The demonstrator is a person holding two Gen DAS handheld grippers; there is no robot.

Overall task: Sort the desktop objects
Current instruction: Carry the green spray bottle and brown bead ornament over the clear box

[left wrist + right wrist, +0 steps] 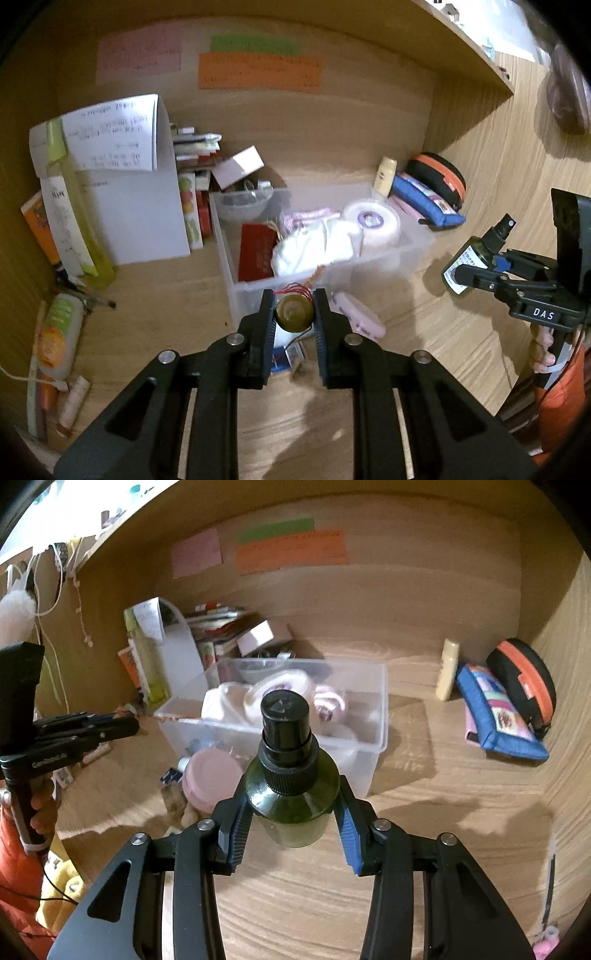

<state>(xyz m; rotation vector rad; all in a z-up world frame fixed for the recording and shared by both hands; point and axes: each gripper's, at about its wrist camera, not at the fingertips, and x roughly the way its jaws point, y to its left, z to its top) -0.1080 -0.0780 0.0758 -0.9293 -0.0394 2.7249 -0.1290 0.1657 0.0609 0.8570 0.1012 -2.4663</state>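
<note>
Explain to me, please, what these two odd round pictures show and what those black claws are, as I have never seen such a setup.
There is no robot here: a person holds a hand-operated gripper in each hand, each carrying a wide-angle camera that looks along its fingers.

In the left camera's picture, the left gripper clamps a small round brown object with red cord.

In the right camera's picture, the right gripper holds a dark green spray bottle.

On the wooden desk stand a clear plastic bin with white items in it, a pink round case, a blue pouch and a stack of books.
</note>
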